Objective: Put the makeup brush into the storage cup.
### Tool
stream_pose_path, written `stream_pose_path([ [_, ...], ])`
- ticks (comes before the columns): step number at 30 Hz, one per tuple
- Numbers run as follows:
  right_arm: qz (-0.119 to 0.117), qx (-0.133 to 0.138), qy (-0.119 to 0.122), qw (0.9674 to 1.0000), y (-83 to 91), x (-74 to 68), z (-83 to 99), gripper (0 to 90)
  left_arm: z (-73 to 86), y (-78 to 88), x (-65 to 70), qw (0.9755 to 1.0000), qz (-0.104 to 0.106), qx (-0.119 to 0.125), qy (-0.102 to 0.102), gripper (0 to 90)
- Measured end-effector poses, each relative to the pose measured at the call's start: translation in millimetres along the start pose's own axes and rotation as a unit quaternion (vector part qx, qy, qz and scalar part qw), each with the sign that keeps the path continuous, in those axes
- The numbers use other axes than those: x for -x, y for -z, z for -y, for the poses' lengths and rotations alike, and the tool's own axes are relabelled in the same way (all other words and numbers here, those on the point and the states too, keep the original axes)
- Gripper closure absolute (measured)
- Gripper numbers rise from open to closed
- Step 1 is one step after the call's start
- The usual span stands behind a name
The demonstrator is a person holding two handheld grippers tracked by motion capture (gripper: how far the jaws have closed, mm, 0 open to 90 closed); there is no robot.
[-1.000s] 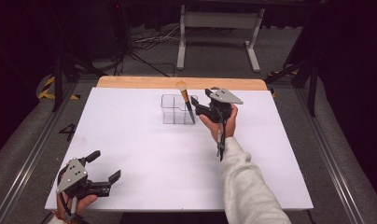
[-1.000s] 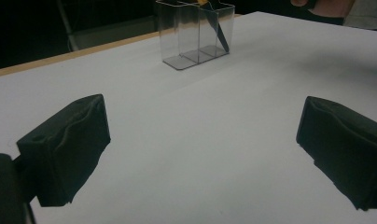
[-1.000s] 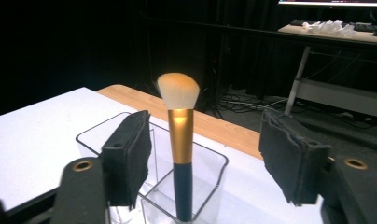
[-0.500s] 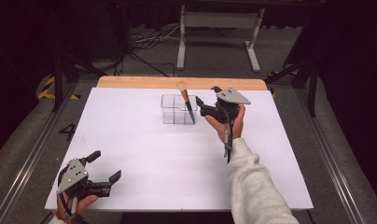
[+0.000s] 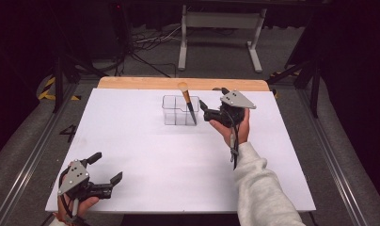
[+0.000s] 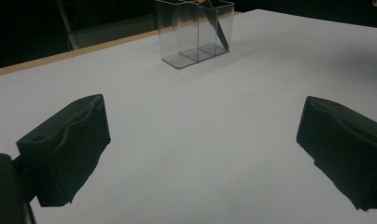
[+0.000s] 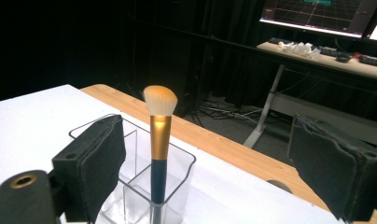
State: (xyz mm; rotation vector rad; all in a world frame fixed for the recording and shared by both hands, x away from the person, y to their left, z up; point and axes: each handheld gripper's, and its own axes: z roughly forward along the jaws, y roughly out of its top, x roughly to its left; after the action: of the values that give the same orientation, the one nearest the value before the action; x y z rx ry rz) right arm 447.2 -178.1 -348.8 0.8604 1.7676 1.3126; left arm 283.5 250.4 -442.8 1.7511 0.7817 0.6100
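One makeup brush stands in the clear acrylic organizer, handle down in the compartment at the holder's right end in the high view, leaning a little so its pale bristle head and gold ferrule rise above the rim. That organizer sits on the white tabletop toward the far side, just short of the bare wooden strip along the far edge. My right gripper is just to the right of the holder, its jaws pointing at the brush; they have just been opening and now stand wide, with nothing pressed between the pads (in the right gripper view the brush stands upright between the two black jaws, clear of both). My right hand is under the gripper, the pale sleeve running back to the near edge. My left gripper rests well apart from all this, at the near left corner of the table, its jaws spread wide over bare white surface and holding nothing; from the left gripper view the organizer shows far off across the table.
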Motion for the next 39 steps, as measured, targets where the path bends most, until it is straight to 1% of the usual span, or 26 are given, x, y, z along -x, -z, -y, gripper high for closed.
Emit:
stream_pose_path([
  [6,-0.002,0.000,0.013,0.9999,8.4,-0.8,-1.4,12.2,0.0,-0.2,0.3,1.0000,0.000,-0.002,-0.001,3.3],
  [12,0.001,-0.001,0.027,0.9996,18.8,1.1,-3.1,12.5,-0.3,-0.5,0.7,1.0000,0.000,-0.002,-0.002,3.3],
  [13,-0.002,-0.002,0.028,0.9996,20.8,1.8,-3.3,12.5,-0.3,-0.7,0.9,1.0000,-0.001,0.003,0.001,3.3],
  [17,0.007,-0.010,0.062,0.9980,26.4,0.7,-5.3,12.5,0.2,-0.7,0.8,1.0000,0.000,0.002,0.003,3.4],
  [19,0.002,-0.008,0.060,0.9982,29.4,0.6,-4.8,12.5,0.3,-0.7,0.8,1.0000,0.001,-0.002,0.000,3.4],
  [22,0.001,-0.010,0.059,0.9982,34.2,0.9,-2.7,12.5,-0.2,-0.6,1.5,1.0000,0.000,0.000,0.001,3.4],
  [26,0.000,-0.011,0.066,0.9978,43.1,2.6,-1.9,12.5,0.6,-1.3,1.0,1.0000,0.001,0.001,0.005,3.6],
  [29,-0.001,-0.013,0.072,0.9973,51.7,4.6,0.1,12.4,0.5,-0.4,0.9,1.0000,0.000,0.003,0.005,3.6],
  [30,-0.001,-0.013,0.072,0.9973,51.7,4.6,0.1,12.4,0.5,-0.4,0.9,1.0000,0.000,0.003,0.005,3.6],
  [31,0.000,-0.012,0.074,0.9972,60.1,7.1,4.2,12.4,0.3,-0.1,1.2,1.0000,-0.001,0.001,0.003,3.6],
  [32,-0.002,-0.009,0.070,0.9975,62.5,8.4,5.8,12.4,0.3,-0.1,1.2,1.0000,-0.001,0.001,0.003,3.6],
  [33,-0.009,-0.008,0.063,0.9979,66.0,10.4,8.4,12.4,-0.2,-0.4,1.0,1.0000,-0.001,0.002,0.002,3.6],
  [35,-0.007,-0.013,0.072,0.9973,71.4,11.5,12.4,12.5,-0.3,-2.4,1.6,1.0000,0.000,-0.001,0.000,3.6],
  [37,-0.009,-0.014,0.072,0.9973,73.6,12.2,14.0,12.8,-0.5,-3.1,2.0,1.0000,-0.001,-0.002,-0.003,3.5],
  [39,-0.020,-0.008,0.060,0.9979,81.0,15.5,17.7,13.3,-0.3,-4.5,2.0,1.0000,-0.001,-0.004,-0.003,3.5],
])
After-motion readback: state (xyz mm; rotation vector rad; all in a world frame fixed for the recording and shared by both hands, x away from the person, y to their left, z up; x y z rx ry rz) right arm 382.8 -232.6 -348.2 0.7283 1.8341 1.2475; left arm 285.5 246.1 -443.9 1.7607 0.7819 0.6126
